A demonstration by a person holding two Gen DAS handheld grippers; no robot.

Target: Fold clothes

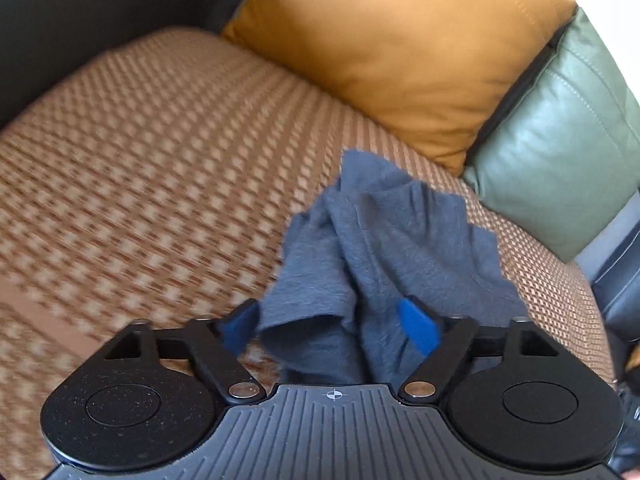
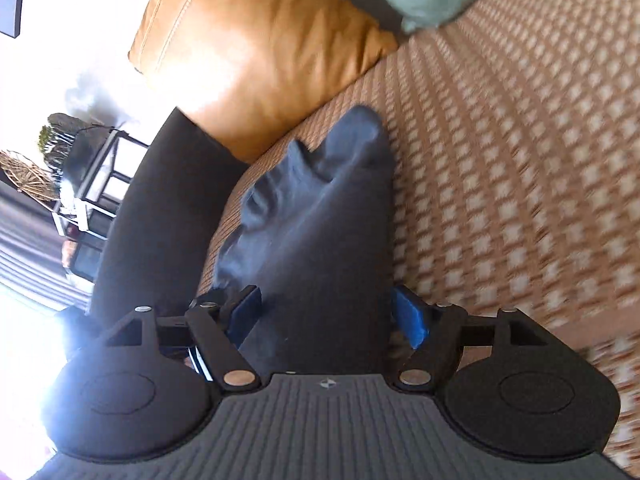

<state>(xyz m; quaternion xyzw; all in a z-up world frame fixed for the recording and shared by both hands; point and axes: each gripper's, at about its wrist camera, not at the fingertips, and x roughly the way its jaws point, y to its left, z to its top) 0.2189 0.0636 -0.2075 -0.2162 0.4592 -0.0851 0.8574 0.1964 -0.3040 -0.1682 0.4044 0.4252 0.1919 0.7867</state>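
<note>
A dark blue-grey garment point(image 1: 380, 248) lies bunched on a woven brown-and-cream sofa seat point(image 1: 160, 168). My left gripper point(image 1: 330, 326) has its blue pads point(image 1: 418, 326) spread wide, with folds of the garment hanging between them. In the right wrist view the same garment point(image 2: 320, 220) stretches forward from between the blue pads point(image 2: 410, 316) of my right gripper point(image 2: 326, 314), whose jaws also stand wide apart around the cloth. Neither pair of pads visibly pinches the fabric.
An orange leather cushion point(image 1: 400, 48) and a green one point(image 1: 560, 140) lean at the back of the seat. A dark armrest point(image 2: 160, 208) borders the seat, with a metal-framed side table point(image 2: 96, 184) beyond it. The frames are motion-blurred.
</note>
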